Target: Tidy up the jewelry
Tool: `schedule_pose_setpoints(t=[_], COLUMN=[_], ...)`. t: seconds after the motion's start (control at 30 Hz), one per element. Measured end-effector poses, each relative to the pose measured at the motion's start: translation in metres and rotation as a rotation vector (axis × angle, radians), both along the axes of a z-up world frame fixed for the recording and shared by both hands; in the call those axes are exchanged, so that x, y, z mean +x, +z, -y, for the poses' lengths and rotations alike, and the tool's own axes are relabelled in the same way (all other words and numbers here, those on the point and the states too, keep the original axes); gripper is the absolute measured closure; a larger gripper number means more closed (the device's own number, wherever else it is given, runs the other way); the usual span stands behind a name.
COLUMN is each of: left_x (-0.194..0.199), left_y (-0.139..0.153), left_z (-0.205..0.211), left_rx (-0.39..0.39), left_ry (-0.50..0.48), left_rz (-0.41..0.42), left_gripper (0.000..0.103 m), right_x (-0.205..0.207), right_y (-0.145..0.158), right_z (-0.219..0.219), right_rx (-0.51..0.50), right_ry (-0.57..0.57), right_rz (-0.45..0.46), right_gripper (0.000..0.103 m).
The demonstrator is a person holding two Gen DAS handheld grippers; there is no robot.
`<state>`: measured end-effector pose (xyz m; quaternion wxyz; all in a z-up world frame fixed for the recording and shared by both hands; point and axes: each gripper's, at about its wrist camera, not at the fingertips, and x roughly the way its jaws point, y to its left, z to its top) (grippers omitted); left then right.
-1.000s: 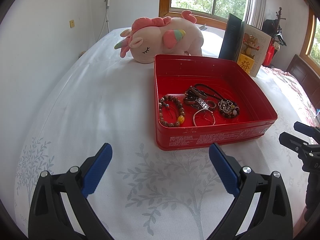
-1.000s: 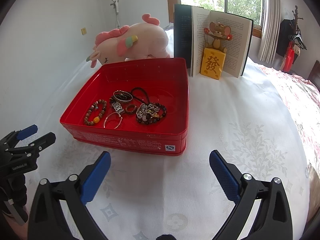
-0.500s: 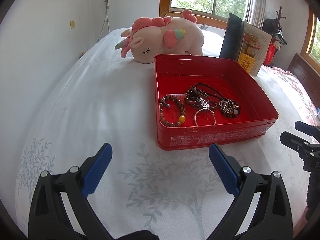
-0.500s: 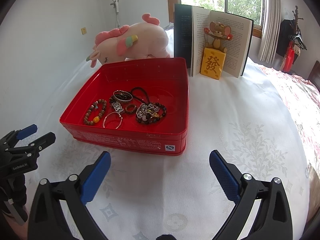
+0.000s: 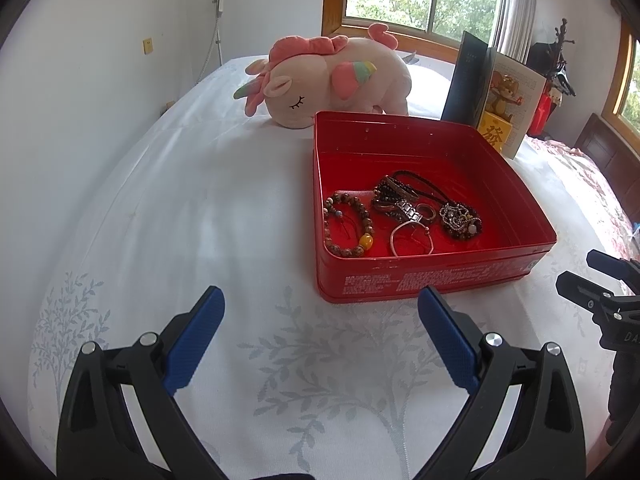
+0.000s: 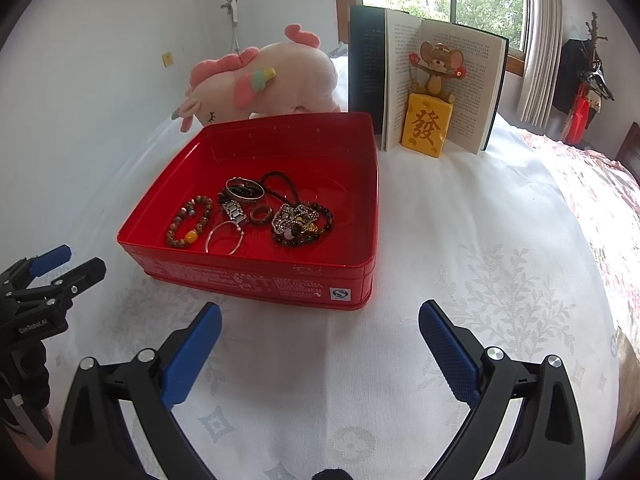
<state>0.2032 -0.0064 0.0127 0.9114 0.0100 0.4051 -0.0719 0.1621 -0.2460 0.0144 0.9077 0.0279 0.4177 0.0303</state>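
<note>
A red tin box point(image 5: 432, 280) point(image 6: 256, 276) sits on the white bedspread. Inside lie a brown bead bracelet with a yellow bead point(image 5: 347, 224) point(image 6: 191, 222), a thin silver bangle point(image 5: 411, 234) point(image 6: 224, 237), a metal watch band point(image 6: 234, 210), a brown ring point(image 6: 261, 215), a black cord point(image 6: 280, 184) and a dark bead cluster with a silver charm point(image 5: 460, 216) point(image 6: 300, 226). My left gripper point(image 5: 320, 320) point(image 6: 52, 264) is open in front of the box's near-left corner. My right gripper point(image 6: 320, 328) point(image 5: 588, 272) is open just before the box's front wall. Both hold nothing.
A pink plush unicorn point(image 5: 332, 76) point(image 6: 260, 80) lies behind the box. An open book point(image 6: 424, 76) stands upright at the back right, a mouse figurine on a yellow block point(image 6: 430, 120) in front of it. A white wall runs along the left; a patterned quilt point(image 6: 600, 184) lies right.
None beyond a very slight drift of the left wrist view; box, jewelry and both grippers stand as before.
</note>
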Motion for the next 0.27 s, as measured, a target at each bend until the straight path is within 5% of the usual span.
schedule_pose_setpoints(t=[0.27], left_x=[0.0026], left_y=[0.0003], left_z=[0.0001], left_rx=[-0.001], left_ry=[0.007], left_rz=[-0.006], left_gripper=[0.006], right_x=[-0.0004], right_y=[-0.0008], right_z=[0.0009], right_rx=[0.0], right_ry=[0.0], right_rz=[0.0], right_gripper=[0.004])
